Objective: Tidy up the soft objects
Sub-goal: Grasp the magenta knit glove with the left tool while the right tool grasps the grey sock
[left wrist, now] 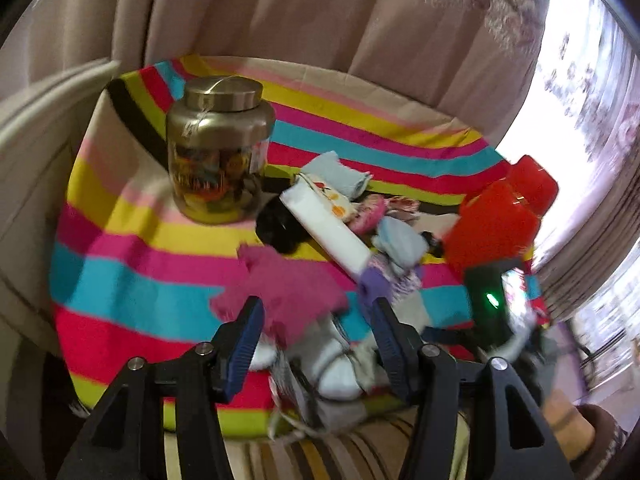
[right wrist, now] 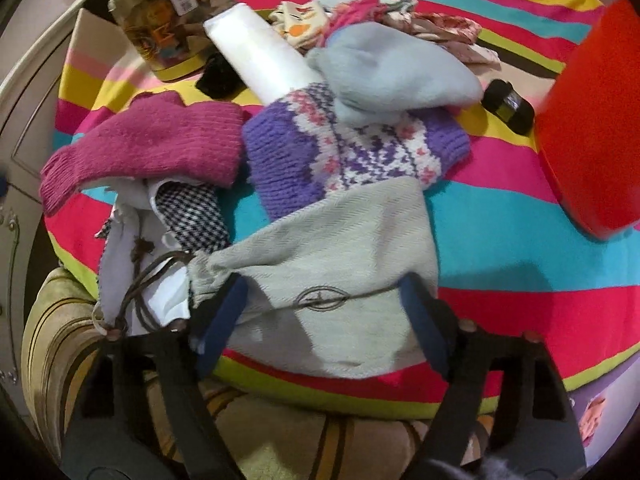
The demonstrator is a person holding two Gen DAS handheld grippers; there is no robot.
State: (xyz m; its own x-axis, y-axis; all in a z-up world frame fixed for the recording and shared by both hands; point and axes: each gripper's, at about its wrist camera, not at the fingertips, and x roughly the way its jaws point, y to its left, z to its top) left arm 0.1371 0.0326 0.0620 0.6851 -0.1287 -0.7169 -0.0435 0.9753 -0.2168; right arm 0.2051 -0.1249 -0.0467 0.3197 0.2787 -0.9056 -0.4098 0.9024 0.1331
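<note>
Both tongs, left tongs [left wrist: 318, 344] and right tongs [right wrist: 326, 320], stand spread; the grey pouch [right wrist: 340, 248] at 6 o'clock and the other knitwear remain unsorted.

Both cams sit right behind their own gripper fingers, looking forward and down at the striped cloth [left wrist: 120, 280]. The left one is pulled back a bit and angled shallower, so the curtains [left wrist: 280, 12] show behind the table. The right one looks steeply down, close over the grey pouch [right wrist: 340, 248]. Both views share the jar [left wrist: 218, 148], white tube [left wrist: 324, 224], pink knit [left wrist: 280, 300], purple knit [right wrist: 340, 152] and red box [left wrist: 496, 224].
</note>
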